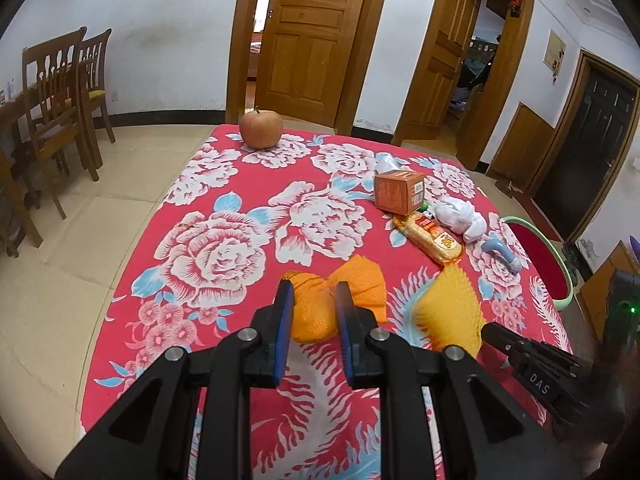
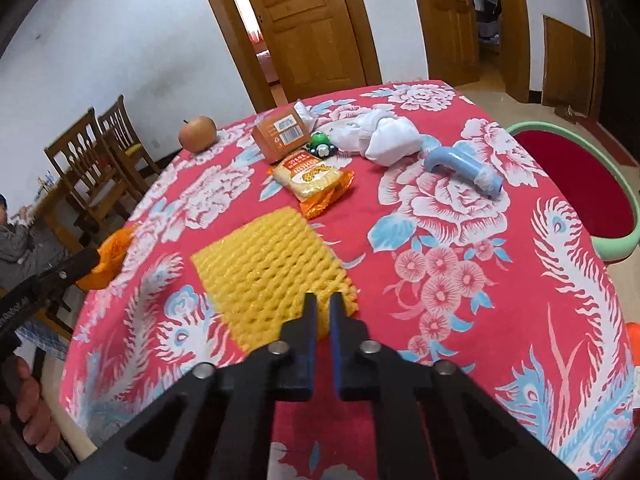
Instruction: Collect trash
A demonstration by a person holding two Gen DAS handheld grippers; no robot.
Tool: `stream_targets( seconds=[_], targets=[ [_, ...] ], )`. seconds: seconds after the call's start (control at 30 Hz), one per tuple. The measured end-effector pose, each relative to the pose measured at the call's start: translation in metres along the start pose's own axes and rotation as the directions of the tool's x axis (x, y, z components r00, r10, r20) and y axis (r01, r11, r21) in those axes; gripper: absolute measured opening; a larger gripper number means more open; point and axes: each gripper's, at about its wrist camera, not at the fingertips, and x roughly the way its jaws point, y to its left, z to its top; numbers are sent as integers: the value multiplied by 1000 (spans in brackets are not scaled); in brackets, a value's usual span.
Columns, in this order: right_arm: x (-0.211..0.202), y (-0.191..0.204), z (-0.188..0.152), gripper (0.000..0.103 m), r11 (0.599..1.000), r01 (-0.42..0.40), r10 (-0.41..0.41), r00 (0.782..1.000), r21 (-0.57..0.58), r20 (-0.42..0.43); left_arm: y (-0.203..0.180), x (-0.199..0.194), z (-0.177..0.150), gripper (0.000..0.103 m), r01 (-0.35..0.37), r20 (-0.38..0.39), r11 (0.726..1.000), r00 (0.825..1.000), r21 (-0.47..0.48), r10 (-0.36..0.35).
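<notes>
- Orange foam-net fruit sleeve (image 1: 320, 300) sits clamped in the left gripper (image 1: 312, 300), lower centre of the left wrist view; both blue pads pinch its middle so the ends flare out, likely for carrying off as trash.
- Yellow foam-net sleeve (image 2: 272, 264) lies flat at centre of the right wrist view; the right gripper (image 2: 323, 312) has closed on its near corner, a thin hold.
- Other litter clusters upper centre: orange cardboard box (image 2: 280, 136), yellow snack wrapper (image 2: 312, 178), white crumpled tissue (image 2: 380, 136), pale blue plastic tube (image 2: 464, 168).
- Round apple (image 2: 198, 133) stands apart, upper left.
- Green-rimmed red basin (image 2: 576, 184) waits off the red floral tablecloth's (image 2: 460, 320) right edge, with open cloth between.
</notes>
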Motion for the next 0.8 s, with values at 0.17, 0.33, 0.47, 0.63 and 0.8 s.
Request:
stream_targets(
  seconds=[0.17,0.33,0.47,0.63,0.8],
  targets=[
    [-19,0,1,2,999,-45,45,997,2,65,-5,-4,3,21,10,10,1000,1000,11,-11],
    [-44,-4,5,2,999,-46,45,991,6,127,-14,-9,7,21,25,23,999,999,27,-26],
    [-58,-11,9,2,999,-43,39,985,24,166,-24,-15,11,20,39,39,998,998,46,-41],
    [-66,-19,10,2,998,-40,32,983,45,180,-29,-18,13,21,47,48,997,998,56,-50],
    [-67,-19,10,2,998,-52,44,983,43,180,-28,-21,13,21,38,48,998,998,53,-41]
  ],
)
